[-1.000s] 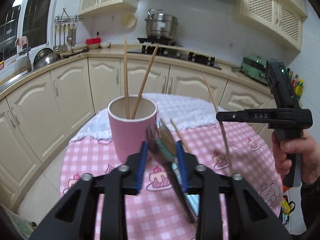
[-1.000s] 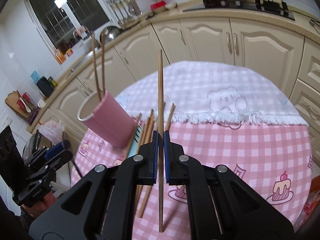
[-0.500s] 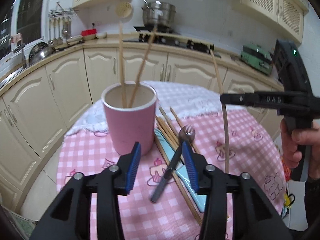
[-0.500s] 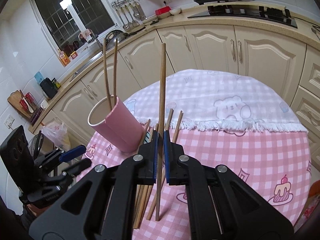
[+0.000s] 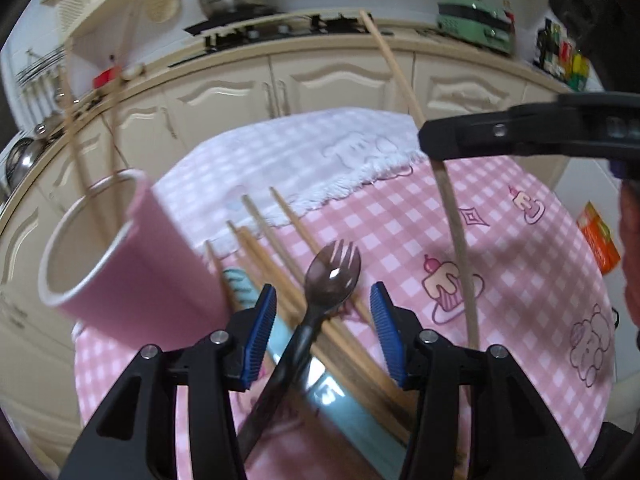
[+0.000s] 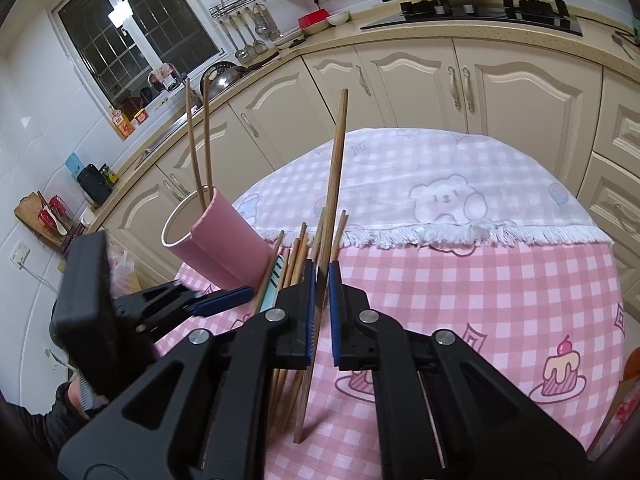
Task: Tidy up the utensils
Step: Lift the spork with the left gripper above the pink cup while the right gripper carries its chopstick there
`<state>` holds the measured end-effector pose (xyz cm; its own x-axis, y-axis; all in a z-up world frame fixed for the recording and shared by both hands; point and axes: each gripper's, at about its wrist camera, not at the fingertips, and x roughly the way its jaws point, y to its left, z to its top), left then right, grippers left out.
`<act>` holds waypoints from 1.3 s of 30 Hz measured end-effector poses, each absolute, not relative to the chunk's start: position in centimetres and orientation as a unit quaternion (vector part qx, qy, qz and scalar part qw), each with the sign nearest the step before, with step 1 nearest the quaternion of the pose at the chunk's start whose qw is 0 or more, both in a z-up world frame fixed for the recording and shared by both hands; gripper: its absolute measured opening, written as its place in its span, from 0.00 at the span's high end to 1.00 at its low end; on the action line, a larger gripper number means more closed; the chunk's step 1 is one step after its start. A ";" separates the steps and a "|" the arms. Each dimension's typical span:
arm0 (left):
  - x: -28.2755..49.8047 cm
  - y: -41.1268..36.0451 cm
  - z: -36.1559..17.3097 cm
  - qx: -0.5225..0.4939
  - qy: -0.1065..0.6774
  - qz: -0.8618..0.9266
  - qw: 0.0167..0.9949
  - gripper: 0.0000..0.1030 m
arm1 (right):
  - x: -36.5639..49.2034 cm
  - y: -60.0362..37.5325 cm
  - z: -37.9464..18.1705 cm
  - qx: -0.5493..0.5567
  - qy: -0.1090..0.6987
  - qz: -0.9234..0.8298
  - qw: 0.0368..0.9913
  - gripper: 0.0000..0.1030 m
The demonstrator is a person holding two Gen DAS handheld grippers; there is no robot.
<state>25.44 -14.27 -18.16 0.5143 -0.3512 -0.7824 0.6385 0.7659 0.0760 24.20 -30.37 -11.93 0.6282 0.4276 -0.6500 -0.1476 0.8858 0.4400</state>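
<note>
Our left gripper (image 5: 322,320) has just been opening; its jaws stand apart around the dark plastic spork (image 5: 320,300), not pressing it. The spork looks light, stiff and slick, so we would pinch its narrow handle. Our right gripper (image 6: 320,312) clamps a thin, rigid wooden chopstick (image 6: 334,184). The pink cup (image 5: 120,264), possibly paper, stands left of the left jaws.

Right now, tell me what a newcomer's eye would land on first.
The right tool is shut on a single chopstick, held nearly upright above the pink checked tablecloth. The left tool is open astride a dark spork lying across loose chopsticks, beside a pink cup.
</note>
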 end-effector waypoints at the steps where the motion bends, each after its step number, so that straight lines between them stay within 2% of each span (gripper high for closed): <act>1: 25.9 -14.8 -18.5 0.189 0.401 -0.297 0.846 0.53 | 24.1 -30.4 -12.0 0.177 0.399 0.163 0.885 0.93; 7: 27.3 -16.7 -19.7 0.220 0.423 -0.322 0.817 0.54 | 23.7 -30.9 -12.0 0.184 0.397 0.162 0.885 0.93; 9: 27.6 -17.0 -20.0 0.227 0.432 -0.331 0.807 0.69 | 23.7 -30.9 -12.0 0.186 0.396 0.161 0.885 0.93; 18: 27.6 -16.2 -19.1 0.201 0.427 -0.338 0.814 0.70 | 23.4 -31.0 -11.8 0.186 0.394 0.161 0.886 0.93; 34: 23.6 -10.5 -11.7 0.084 0.318 -0.315 0.890 0.71 | 22.2 -30.4 -8.7 0.176 0.351 0.178 0.902 0.94; 39: 23.3 -8.9 -10.8 0.063 0.305 -0.301 0.902 0.71 | 22.8 -29.6 -8.9 0.162 0.368 0.180 0.898 0.94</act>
<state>23.27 -8.87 -10.76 0.6338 -0.5040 -0.5868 0.5801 0.8115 -0.0704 22.76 -29.59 -8.89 0.6641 0.4427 -0.6026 -0.2040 0.8826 0.4236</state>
